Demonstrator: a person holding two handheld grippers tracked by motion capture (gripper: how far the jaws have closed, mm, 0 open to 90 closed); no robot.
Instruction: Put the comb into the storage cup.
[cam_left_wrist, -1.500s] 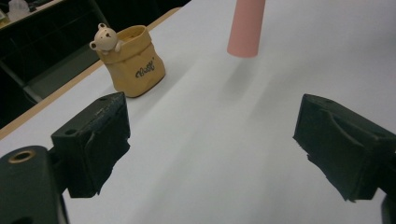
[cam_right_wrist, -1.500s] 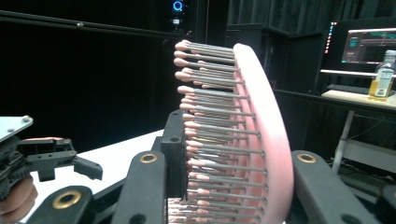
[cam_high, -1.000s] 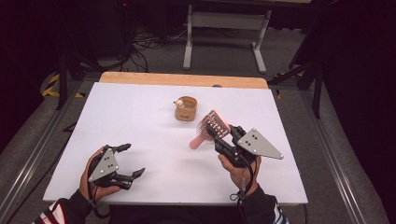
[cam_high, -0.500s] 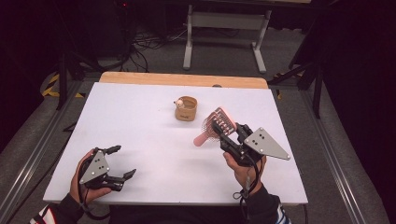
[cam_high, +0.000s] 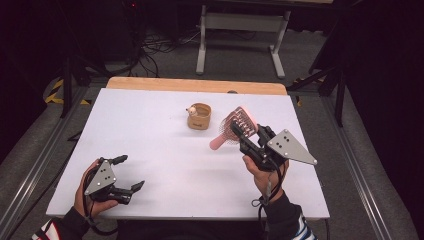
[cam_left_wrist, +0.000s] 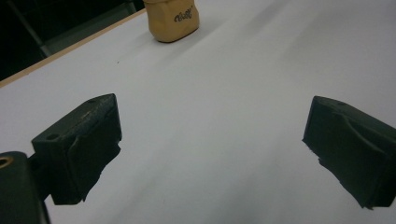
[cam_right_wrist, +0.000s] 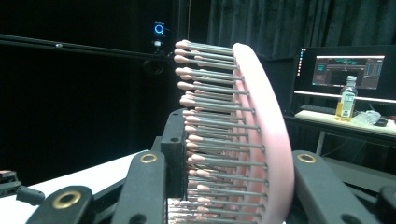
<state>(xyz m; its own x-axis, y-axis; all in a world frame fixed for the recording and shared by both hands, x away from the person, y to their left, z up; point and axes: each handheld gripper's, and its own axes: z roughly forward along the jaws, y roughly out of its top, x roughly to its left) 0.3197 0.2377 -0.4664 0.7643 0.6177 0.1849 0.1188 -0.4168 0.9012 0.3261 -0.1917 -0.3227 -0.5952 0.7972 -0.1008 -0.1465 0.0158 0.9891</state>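
Wide bare white table (cam_high: 165, 145) is left between the left gripper (cam_high: 125, 175), jaws spread, and the tan cup (cam_high: 199, 116); that approach is unobstructed. To the cup's right, passage is narrowed by the pink hairbrush (cam_high: 235, 127) clamped aloft in the right gripper (cam_high: 250, 140).

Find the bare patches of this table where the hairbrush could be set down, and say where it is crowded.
Free: the table left of the cup, and the stretch between the left tool and right tool. Crowded: around the cup, where the hairbrush is held.
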